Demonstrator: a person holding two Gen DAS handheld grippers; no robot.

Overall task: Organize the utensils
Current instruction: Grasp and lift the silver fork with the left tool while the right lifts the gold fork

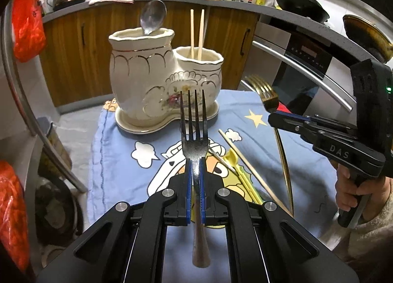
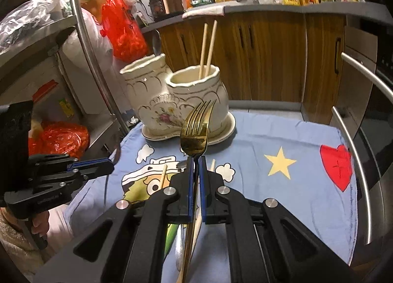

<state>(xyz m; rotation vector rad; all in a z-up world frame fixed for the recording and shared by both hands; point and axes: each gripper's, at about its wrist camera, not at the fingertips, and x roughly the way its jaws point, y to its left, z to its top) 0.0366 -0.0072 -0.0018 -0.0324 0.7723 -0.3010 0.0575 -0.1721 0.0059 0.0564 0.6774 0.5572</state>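
Note:
My left gripper (image 1: pixel 195 160) is shut on the neck of a silver fork (image 1: pixel 194 135), tines pointing up toward the cream ceramic boot-shaped holder (image 1: pixel 137 74). A steel spoon (image 1: pixel 153 16) stands in the holder's taller pot and two chopsticks (image 1: pixel 196 35) in the lower one. My right gripper (image 2: pixel 196 159) is shut on a gold fork (image 2: pixel 195 133), lifted off the cloth in front of the holder (image 2: pixel 196 91). Each gripper shows in the other's view: the right one (image 1: pixel 271 117) with its gold fork (image 1: pixel 266 91), the left one (image 2: pixel 111 166) from the side.
A blue cartoon cloth (image 1: pixel 118 160) covers the table; a loose chopstick (image 1: pixel 245 160) and a yellow utensil (image 1: pixel 235 162) lie on it. Under my right gripper lie a steel spoon (image 2: pixel 179 251) and a green utensil (image 2: pixel 172 234). Oven handles (image 2: pixel 361 160) curve at right, a rack pole (image 2: pixel 98 62) at left.

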